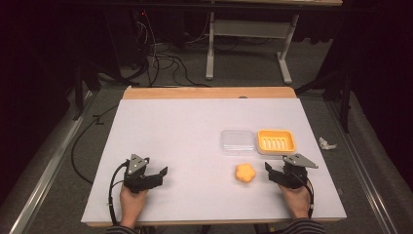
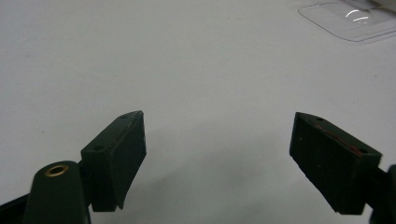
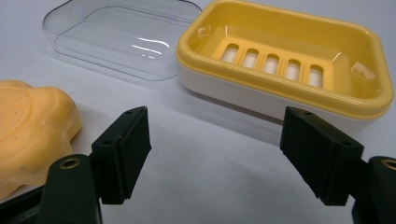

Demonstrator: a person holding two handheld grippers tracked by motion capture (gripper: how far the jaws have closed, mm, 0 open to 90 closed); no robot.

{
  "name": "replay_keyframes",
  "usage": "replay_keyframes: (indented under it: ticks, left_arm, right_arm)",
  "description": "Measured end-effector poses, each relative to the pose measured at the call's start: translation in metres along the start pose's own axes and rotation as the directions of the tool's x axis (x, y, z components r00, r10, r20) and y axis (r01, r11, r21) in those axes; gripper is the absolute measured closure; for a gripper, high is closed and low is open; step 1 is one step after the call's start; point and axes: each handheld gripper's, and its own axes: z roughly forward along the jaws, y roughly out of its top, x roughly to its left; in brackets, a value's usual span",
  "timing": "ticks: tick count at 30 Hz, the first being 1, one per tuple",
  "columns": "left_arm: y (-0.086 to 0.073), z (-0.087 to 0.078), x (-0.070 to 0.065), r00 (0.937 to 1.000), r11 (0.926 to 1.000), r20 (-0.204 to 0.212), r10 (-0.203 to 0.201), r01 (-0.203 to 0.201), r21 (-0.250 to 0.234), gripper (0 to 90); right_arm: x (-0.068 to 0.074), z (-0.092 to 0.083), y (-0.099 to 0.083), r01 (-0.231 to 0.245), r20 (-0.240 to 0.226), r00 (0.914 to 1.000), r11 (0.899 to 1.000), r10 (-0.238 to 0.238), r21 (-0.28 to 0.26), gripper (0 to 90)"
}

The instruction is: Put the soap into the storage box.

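No writing, label, brand or number can be read on anything here.

High view: fixed above the person's edge of the desk (image 1: 195, 126), facing forward and down, far enough to take in the whole top and floor beyond. Left gripper view: low, close to the surface, facing along its jaws toward the clear lid (image 2: 348, 21). Right gripper view: low, very close, facing the yellow soap dish (image 3: 285, 60). All three share the lid.
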Motion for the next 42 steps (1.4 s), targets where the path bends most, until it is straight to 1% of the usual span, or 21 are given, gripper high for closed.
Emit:
replay_keyframes:
  ticks: [2, 4, 6, 7, 8, 9, 10, 12, 16, 19, 20, 25, 26, 32, 35, 36, 37, 42]
  left_arm:
    - [0.0, 0.0, 0.0, 1.0, 1.0, -0.001, 0.0, 0.0, 0.0, 19.1]
    - [0.0, 0.0, 0.0, 1.0, 1.0, -0.005, -0.001, 0.001, 0.0, 19.1]
    - [0.0, 0.0, 0.0, 1.0, 1.0, -0.007, 0.0, 0.0, -0.001, 19.0]
    - [0.0, 0.0, 0.0, 1.0, 1.0, -0.007, 0.0, 0.0, 0.001, 19.0]
    - [0.0, 0.0, 0.0, 1.0, 1.0, -0.007, 0.0, 0.0, 0.001, 19.0]
    - [0.0, 0.0, 0.0, 1.0, 1.0, -0.008, 0.0, 0.0, 0.0, 19.0]
    - [0.0, 0.0, -0.001, 0.9999, 1.0, -0.01, 0.001, -0.001, 0.001, 19.0]
    - [0.0, 0.0, -0.001, 0.9999, 1.0, -0.011, 0.0, 0.0, 0.001, 19.0]
    - [0.0, 0.001, -0.001, 0.9999, 1.0, -0.012, 0.004, -0.004, 0.003, 19.1]
    - [0.0, 0.001, -0.001, 0.9999, 1.0, -0.011, 0.006, -0.006, 0.003, 19.1]
    - [0.0, 0.001, -0.001, 0.9999, 1.0, -0.011, 0.007, -0.007, 0.005, 19.2]
    - [0.0, 0.001, -0.001, 0.9999, 0.9999, -0.013, 0.009, -0.009, 0.009, 19.3]
    - [0.0, 0.001, -0.001, 0.9999, 0.9999, -0.011, 0.008, -0.008, 0.011, 19.4]
    - [0.0, 0.001, -0.001, 0.9999, 0.9999, -0.013, 0.008, -0.008, 0.01, 19.3]
    - [0.0, 0.001, -0.001, 0.9999, 0.9999, -0.013, 0.008, -0.007, 0.01, 19.4]
    - [0.0, 0.001, -0.001, 0.9999, 0.9999, -0.013, 0.008, -0.007, 0.011, 19.4]
    - [0.001, 0.001, -0.001, 0.9999, 0.9999, -0.013, 0.007, -0.006, 0.012, 19.4]
    - [0.001, 0.001, -0.001, 0.9999, 0.9999, -0.015, 0.006, -0.006, 0.012, 19.4]
  right_arm:
    - [0.0, -0.001, 0.0, -0.003, -0.007, 1.0, 1.0, 0.003, -0.003, 25.3]
    - [0.001, -0.004, 0.001, -0.006, -0.015, 0.9999, 1.0, 0.006, -0.018, 26.8]
    - [0.002, -0.006, 0.002, -0.005, -0.015, 0.9999, 1.0, 0.005, -0.015, 27.1]
    - [0.003, -0.008, 0.002, -0.001, -0.017, 0.9998, 1.0, 0.0, -0.022, 27.5]
    - [0.005, -0.011, 0.004, -0.007, -0.027, 0.9996, 0.999, 0.006, -0.032, 27.9]
    - [0.005, -0.011, 0.004, -0.007, -0.027, 0.9996, 0.999, 0.006, -0.032, 27.9]
    - [0.006, -0.013, 0.005, 0.0, -0.032, 0.9995, 0.999, -0.002, -0.04, 28.0]
    - [0.006, -0.013, 0.005, -0.001, -0.035, 0.9994, 0.999, 0.0, -0.042, 28.0]
    - [0.009, -0.018, 0.007, -0.015, -0.057, 0.9983, 0.998, 0.012, -0.054, 28.1]
    - [0.011, -0.022, 0.006, -0.015, -0.072, 0.9974, 0.998, 0.011, -0.061, 28.8]
    - [0.012, -0.023, 0.006, -0.009, -0.073, 0.9973, 0.998, 0.005, -0.059, 28.9]
    - [0.016, -0.025, 0.004, -0.014, -0.09, 0.9959, 0.999, 0.01, -0.045, 28.9]
    - [0.019, -0.026, 0.004, -0.017, -0.095, 0.9954, 0.999, 0.014, -0.035, 29.1]
    - [0.024, -0.03, 0.004, -0.018, -0.103, 0.9946, 0.999, 0.014, -0.042, 29.3]
    - [0.025, -0.029, 0.004, -0.012, -0.111, 0.9938, 0.999, 0.007, -0.05, 29.2]
    - [0.027, -0.029, 0.005, -0.014, -0.116, 0.9932, 0.999, 0.009, -0.039, 29.0]
    - [0.028, -0.029, 0.005, -0.013, -0.121, 0.9926, 0.999, 0.008, -0.043, 29.0]
    - [0.036, -0.028, 0.006, 0.006, -0.156, 0.9877, 1.0, -0.01, -0.025, 28.7]
